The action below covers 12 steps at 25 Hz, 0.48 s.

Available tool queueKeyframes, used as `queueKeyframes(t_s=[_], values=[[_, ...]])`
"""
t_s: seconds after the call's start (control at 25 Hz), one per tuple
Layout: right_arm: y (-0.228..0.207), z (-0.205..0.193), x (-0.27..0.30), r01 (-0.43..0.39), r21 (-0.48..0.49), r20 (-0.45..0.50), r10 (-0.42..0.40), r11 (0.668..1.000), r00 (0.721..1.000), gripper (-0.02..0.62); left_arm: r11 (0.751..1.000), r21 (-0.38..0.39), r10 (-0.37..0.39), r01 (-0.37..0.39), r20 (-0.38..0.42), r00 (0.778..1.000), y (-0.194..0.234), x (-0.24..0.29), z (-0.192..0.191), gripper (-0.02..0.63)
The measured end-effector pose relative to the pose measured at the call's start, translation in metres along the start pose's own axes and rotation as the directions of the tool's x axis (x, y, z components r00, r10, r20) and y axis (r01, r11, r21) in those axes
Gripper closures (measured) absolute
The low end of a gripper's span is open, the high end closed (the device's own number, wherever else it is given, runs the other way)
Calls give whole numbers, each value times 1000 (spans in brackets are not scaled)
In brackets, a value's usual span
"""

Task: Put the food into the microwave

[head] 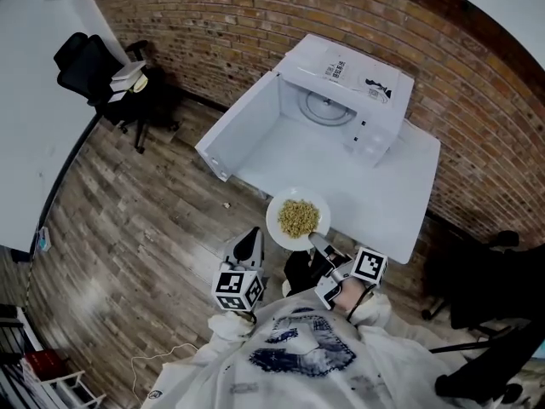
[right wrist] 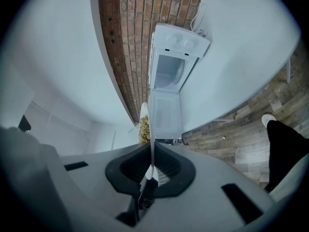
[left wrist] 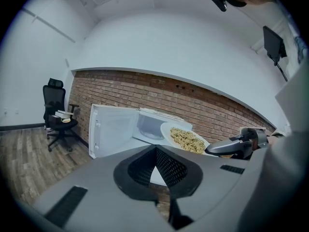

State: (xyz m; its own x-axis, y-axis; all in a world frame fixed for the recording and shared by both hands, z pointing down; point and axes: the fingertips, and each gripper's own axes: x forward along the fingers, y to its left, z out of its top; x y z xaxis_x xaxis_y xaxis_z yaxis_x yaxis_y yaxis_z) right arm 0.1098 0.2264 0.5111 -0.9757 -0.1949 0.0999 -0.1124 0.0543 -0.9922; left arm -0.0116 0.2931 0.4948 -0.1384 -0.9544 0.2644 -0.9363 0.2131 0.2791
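Observation:
A white plate (head: pixel 277 221) heaped with yellowish food (head: pixel 298 217) hangs level over the near edge of the white table (head: pixel 383 198). My right gripper (head: pixel 319 244) is shut on the plate's near rim; in the right gripper view the plate (right wrist: pixel 152 129) shows edge-on between the jaws, with food (right wrist: pixel 143 127) on its left. The white microwave (head: pixel 345 100) stands at the table's far side, its door (head: pixel 243 130) swung wide open to the left and the cavity empty. My left gripper (head: pixel 249 245) hovers left of the plate, shut on nothing. In the left gripper view the plate (left wrist: pixel 169 128) floats before the microwave (left wrist: pixel 147 124).
A brick wall (head: pixel 255 24) runs behind the table. A black office chair (head: pixel 98 75) with small items on its seat stands at the far left on the wooden floor. Another dark chair (head: pixel 485 288) is at the right. A shelf (head: pixel 38 373) sits at the bottom left.

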Motion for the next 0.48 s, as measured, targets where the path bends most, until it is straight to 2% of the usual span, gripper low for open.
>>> queueKeyframes(t_s=[0.32, 0.48], values=[[-7, 31, 28, 5, 12, 34, -5, 1000, 999, 574, 1000, 5, -7, 7, -20, 1000, 18, 35, 7, 598], [-10, 53, 50, 9, 22, 54, -10, 1000, 998, 574, 999, 16, -38, 38, -39, 999, 26, 68, 15, 598]])
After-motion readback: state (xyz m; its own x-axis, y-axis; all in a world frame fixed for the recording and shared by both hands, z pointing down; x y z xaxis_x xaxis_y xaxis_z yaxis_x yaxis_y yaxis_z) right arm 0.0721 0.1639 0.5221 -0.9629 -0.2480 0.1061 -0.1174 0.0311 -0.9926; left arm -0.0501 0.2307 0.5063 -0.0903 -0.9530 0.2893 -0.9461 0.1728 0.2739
